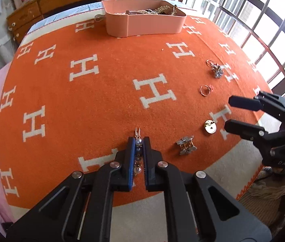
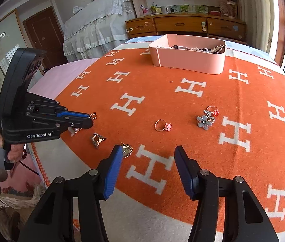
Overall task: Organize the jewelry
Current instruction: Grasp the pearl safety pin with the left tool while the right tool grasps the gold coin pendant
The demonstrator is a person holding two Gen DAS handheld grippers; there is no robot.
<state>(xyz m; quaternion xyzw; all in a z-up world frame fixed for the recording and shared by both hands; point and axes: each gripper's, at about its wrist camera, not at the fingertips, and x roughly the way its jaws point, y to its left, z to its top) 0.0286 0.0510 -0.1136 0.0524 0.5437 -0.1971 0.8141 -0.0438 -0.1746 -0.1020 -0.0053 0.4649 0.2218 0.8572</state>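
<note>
Bare blanket (image 1: 106, 92) lies open up to the pink box (image 1: 144, 23).

My left camera looks steeply down along its fingers, close above the blanket's (image 1: 102, 100) near edge, facing the box (image 1: 142, 24) at the far edge. My right camera sits equally close, angled leftward. Both views share the box (image 2: 188, 60), the blanket (image 2: 182, 111) and the opposite gripper.

I see a pearl hairpin (image 1: 138, 147) clamped lengthwise in my left gripper (image 1: 138, 141), gold prongs poking out. Two flower clips (image 1: 185, 145), a gold disc (image 1: 210, 126) and rings (image 1: 205, 90) lie scattered on the orange blanket (image 1: 102, 100); the pink box (image 1: 144, 23) holds more jewelry.
</note>
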